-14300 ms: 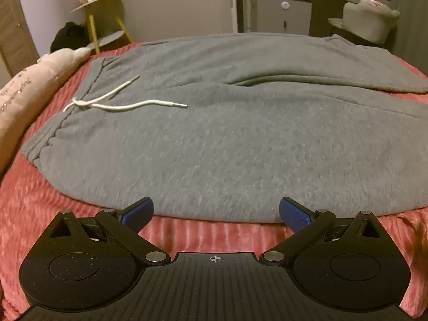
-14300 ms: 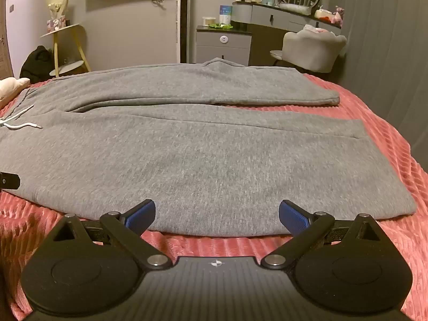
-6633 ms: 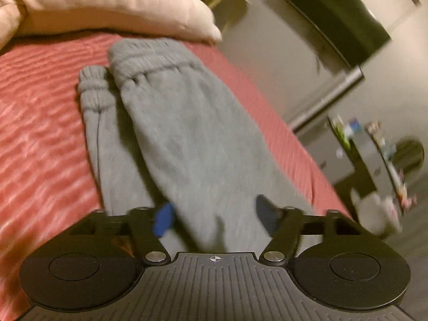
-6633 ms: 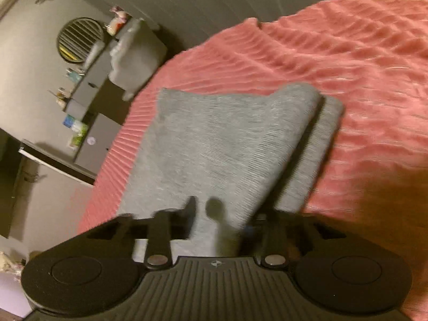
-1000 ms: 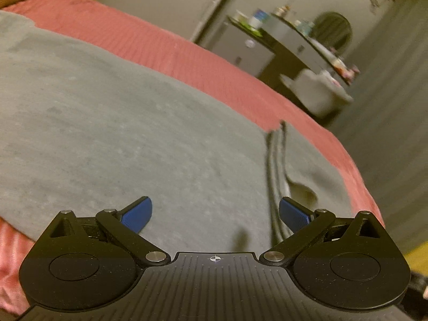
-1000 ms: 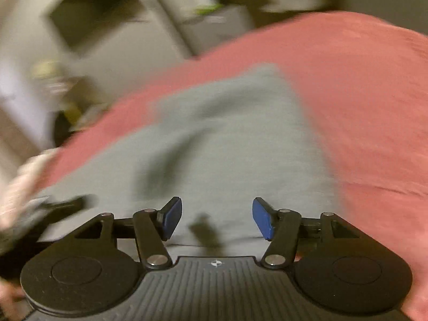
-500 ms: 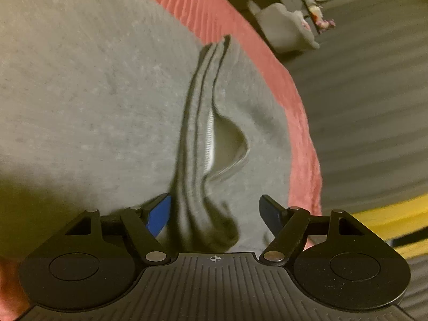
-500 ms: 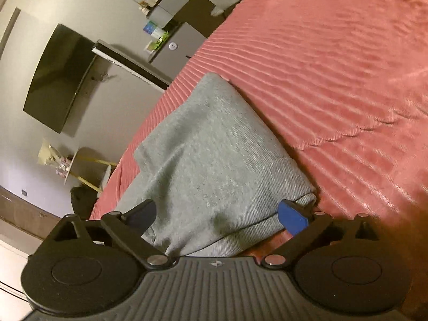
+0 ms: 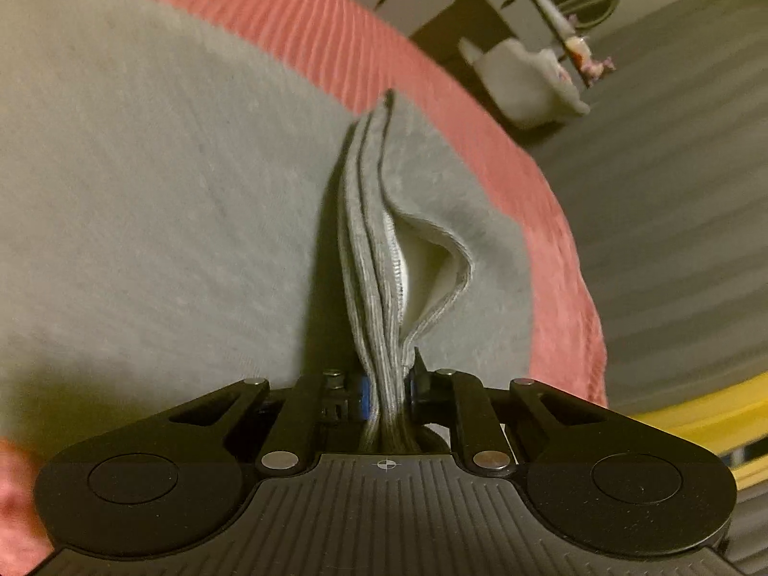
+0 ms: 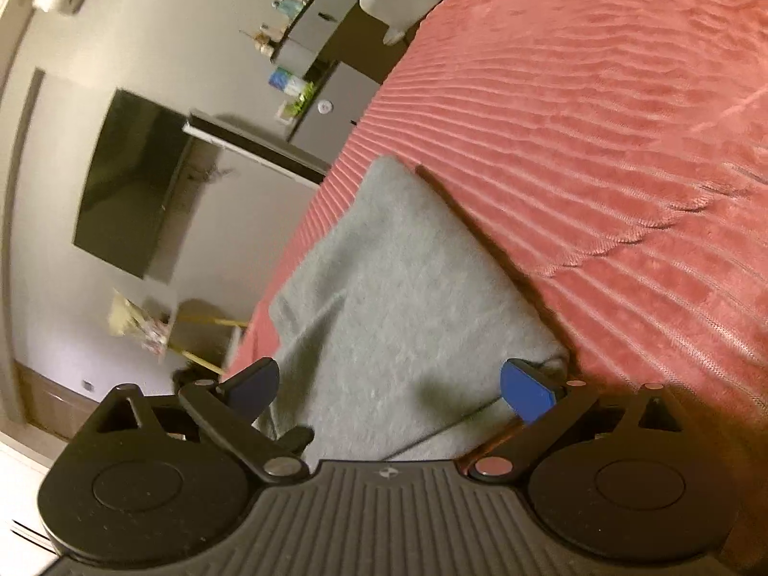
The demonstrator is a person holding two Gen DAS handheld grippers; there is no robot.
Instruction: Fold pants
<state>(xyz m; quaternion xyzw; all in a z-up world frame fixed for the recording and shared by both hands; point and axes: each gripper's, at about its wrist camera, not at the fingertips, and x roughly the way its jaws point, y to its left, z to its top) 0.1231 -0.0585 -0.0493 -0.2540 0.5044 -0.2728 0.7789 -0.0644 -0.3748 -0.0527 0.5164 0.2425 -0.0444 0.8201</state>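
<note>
Grey sweatpants (image 9: 144, 182) lie folded on a red ribbed bedspread (image 9: 336, 14). In the left wrist view my left gripper (image 9: 386, 391) is shut on the stacked cuff edges (image 9: 369, 249) of the pants, which stand up as a ridge running away from the jaws; one layer bulges open to the right. In the right wrist view the pants (image 10: 408, 297) lie under my right gripper (image 10: 393, 389), which stands wide open over their near edge. Its blue pads (image 10: 525, 391) sit to either side of the cloth without pressing it.
The red bedspread (image 10: 624, 168) stretches to the right of the pants. Beyond the bed stand a dark wall screen (image 10: 129, 182), a grey cabinet (image 10: 331, 110) with bottles on top and a pale chair (image 9: 523, 81). The bed's far edge drops to grey floor.
My left gripper's jaws closed on the cuff edges, which lay loose between them half a second ago. The right gripper opened wide and rolled, its view tilting over the pants' near edge.
</note>
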